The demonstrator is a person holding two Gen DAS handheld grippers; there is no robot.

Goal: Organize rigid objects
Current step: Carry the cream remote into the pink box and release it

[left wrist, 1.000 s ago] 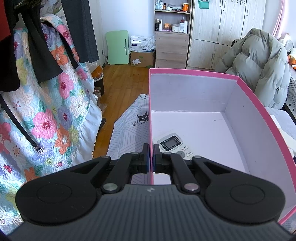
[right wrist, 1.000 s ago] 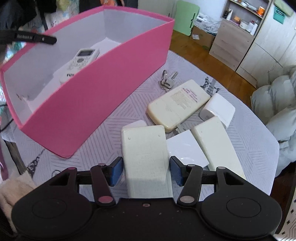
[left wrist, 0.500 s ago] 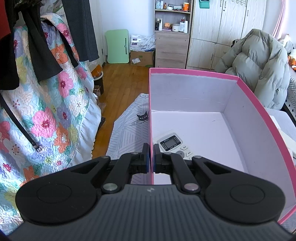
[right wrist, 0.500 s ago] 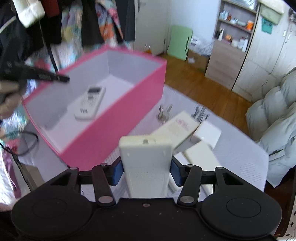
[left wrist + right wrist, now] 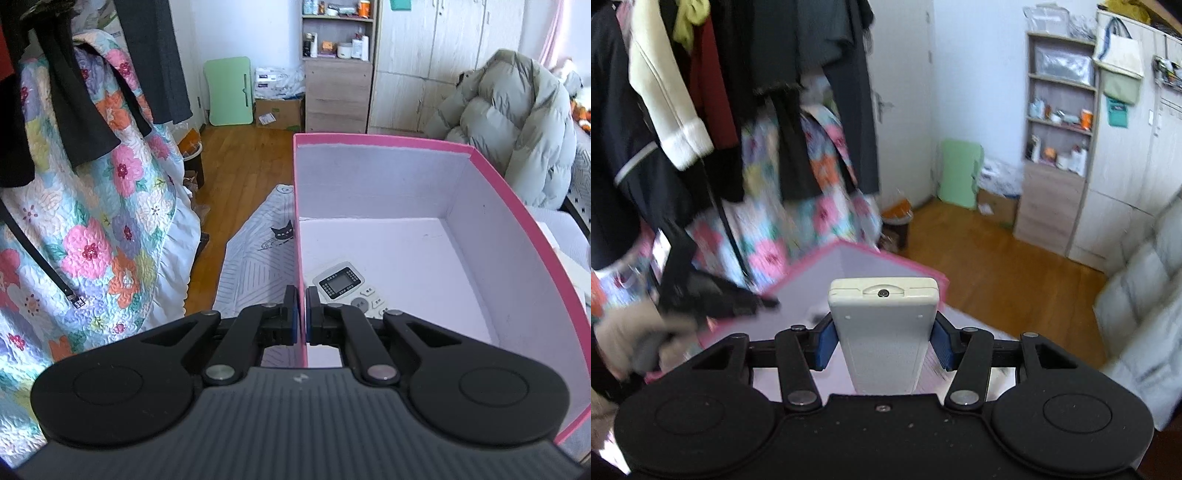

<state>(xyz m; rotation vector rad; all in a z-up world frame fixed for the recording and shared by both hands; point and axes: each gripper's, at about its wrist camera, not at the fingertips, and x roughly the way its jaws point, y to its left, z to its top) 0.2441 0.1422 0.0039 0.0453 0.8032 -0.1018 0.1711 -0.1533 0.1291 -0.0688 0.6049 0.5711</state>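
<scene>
My left gripper (image 5: 301, 314) is shut on the left wall of the pink box (image 5: 406, 177), with the wall's rim pinched between its blue pads. Inside the box a white remote with a small screen (image 5: 345, 286) lies on the floor, just beyond the fingertips. My right gripper (image 5: 882, 339) is shut on a cream-white rectangular device (image 5: 882, 314) and holds it in the air, end-on to the camera. Past that device the pink box's corner (image 5: 857, 264) shows. In the right wrist view the left gripper (image 5: 764, 303) is a blurred black shape at the box rim.
A floral quilt (image 5: 92, 240) and dark hanging clothes (image 5: 720, 110) stand left of the table. The striped cloth with a cat print (image 5: 258, 258) covers the table. A grey puffer coat (image 5: 517, 129) lies at the right; a shelf unit (image 5: 338, 74) stands across the wooden floor.
The right gripper has risen with the cream-white device and tilted up, so the other table objects dropped out of view. The left gripper has kept its hold on the box wall.
</scene>
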